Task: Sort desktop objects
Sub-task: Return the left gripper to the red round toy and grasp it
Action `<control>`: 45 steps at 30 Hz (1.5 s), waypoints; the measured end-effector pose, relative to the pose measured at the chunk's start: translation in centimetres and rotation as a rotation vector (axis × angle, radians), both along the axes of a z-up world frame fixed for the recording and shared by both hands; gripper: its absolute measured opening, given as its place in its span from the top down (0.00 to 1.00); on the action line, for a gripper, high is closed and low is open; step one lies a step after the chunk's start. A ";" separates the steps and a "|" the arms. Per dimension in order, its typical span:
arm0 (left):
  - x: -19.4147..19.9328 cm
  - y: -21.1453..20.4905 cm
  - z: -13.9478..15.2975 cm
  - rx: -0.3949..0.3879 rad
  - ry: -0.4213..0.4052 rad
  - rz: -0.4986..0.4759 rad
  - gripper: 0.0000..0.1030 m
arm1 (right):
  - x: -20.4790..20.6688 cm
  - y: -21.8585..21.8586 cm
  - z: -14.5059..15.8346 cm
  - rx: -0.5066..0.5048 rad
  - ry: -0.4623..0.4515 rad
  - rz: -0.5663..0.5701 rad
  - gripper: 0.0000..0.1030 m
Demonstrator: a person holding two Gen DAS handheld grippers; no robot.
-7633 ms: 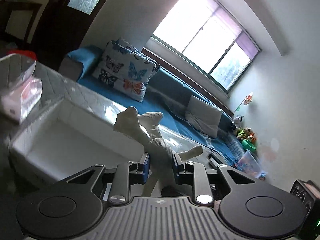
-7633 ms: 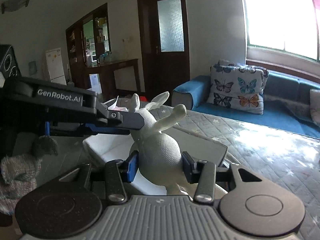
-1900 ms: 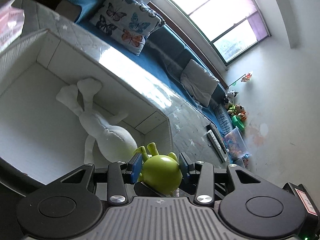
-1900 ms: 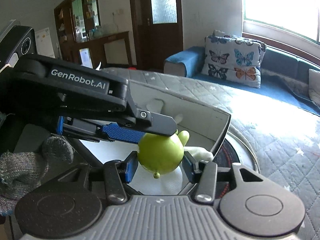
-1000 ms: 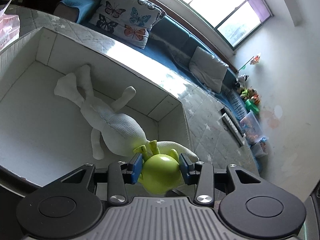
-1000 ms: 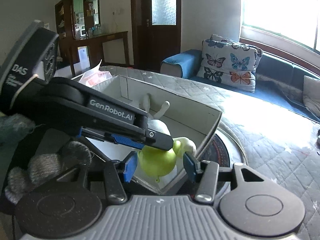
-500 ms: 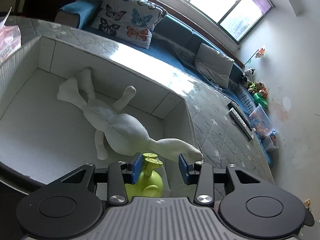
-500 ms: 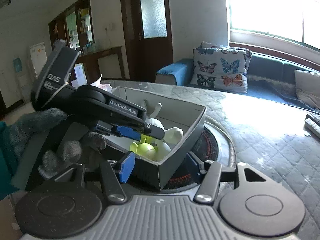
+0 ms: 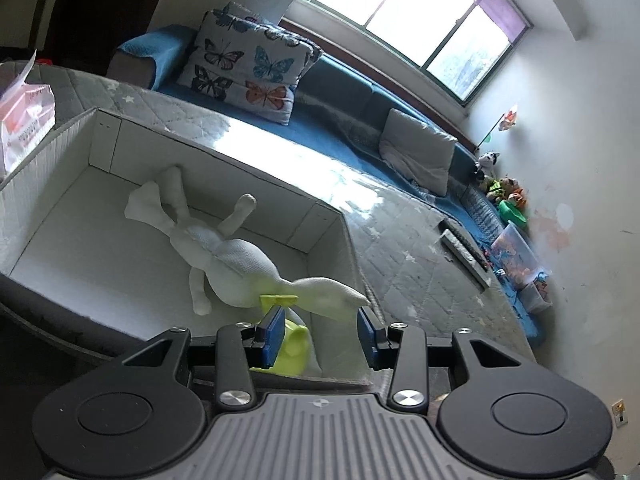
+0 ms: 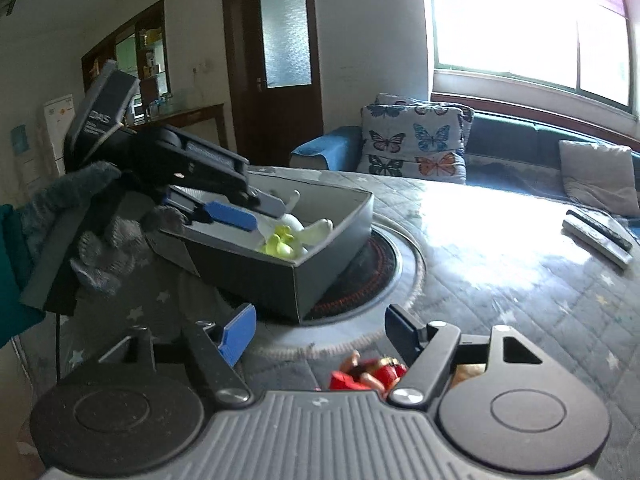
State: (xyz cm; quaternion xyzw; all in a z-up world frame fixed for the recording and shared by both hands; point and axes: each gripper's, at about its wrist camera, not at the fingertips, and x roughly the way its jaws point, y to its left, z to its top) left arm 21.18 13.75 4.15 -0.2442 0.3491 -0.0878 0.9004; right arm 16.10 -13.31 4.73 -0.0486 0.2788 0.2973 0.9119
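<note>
A white plush rabbit [image 9: 224,256] lies on its side in the white-lined box [image 9: 224,152]. A lime green toy [image 9: 294,346] rests in the box's near corner, against the rabbit's leg. My left gripper [image 9: 322,336] hovers over that corner, open and empty. In the right wrist view the box [image 10: 280,276] sits on a round dark mat, with the green toy [image 10: 280,246] and rabbit [image 10: 316,226] inside. A gloved hand [image 10: 96,248] holds the left gripper [image 10: 256,210] above them. My right gripper [image 10: 320,332] is open over the table, short of the box.
A small red figure [image 10: 368,374] lies on the quilted table cover just under the right gripper. A remote [image 10: 596,236] rests at the far right. A tissue pack [image 9: 24,128] stands left of the box. A sofa with a butterfly cushion [image 10: 412,146] is behind the table.
The left gripper opened and let the green toy drop into the box corner. The right gripper opened, then backed away from the box, bringing the red figure into view.
</note>
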 end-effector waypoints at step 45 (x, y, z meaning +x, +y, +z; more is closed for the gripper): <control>-7.8 -7.2 -3.9 -0.025 0.083 -0.185 0.59 | -6.7 -4.1 -3.0 0.023 0.049 -0.033 0.27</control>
